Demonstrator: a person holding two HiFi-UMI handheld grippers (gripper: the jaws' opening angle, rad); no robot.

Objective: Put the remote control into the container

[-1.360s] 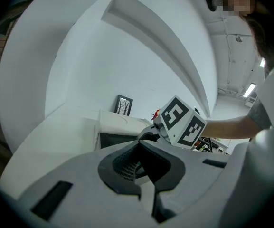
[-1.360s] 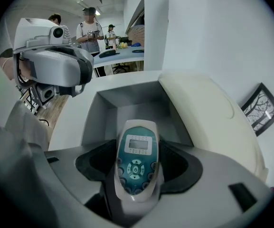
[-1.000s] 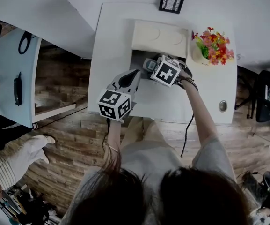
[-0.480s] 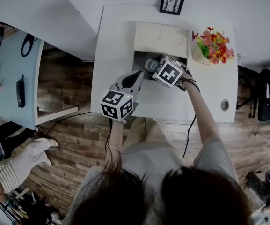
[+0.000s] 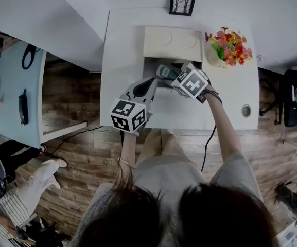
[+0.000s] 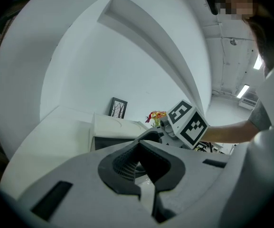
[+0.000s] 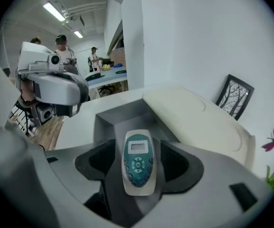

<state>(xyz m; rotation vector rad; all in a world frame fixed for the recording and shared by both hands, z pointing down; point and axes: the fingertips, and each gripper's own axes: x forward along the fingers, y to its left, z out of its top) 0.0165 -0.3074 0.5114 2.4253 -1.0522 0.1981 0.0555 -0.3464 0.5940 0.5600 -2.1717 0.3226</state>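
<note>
The remote control (image 7: 138, 163), white with a teal face and a small screen, lies lengthwise between my right gripper's (image 7: 138, 177) jaws, which are shut on it. In the head view the remote control (image 5: 166, 72) hangs over the dark opening of the white container (image 5: 149, 65); its lid (image 5: 172, 43) lies behind the opening. The container's grey wall (image 7: 115, 120) shows just beyond the remote. My left gripper (image 5: 145, 84) hovers at the opening's front left corner, jaws shut with nothing in them (image 6: 145, 186). The right gripper's marker cube (image 6: 186, 122) is to its right.
A vase of flowers (image 5: 228, 48) stands right of the container and a small framed picture (image 5: 182, 2) behind it. A round grommet (image 5: 246, 110) is set in the white table (image 5: 122, 50). A pale blue side table (image 5: 9, 86) stands at the left. People stand far off.
The right gripper with the remote has shifted slightly to the right over the opening. The left gripper has barely moved. A person at the lower left has moved.
</note>
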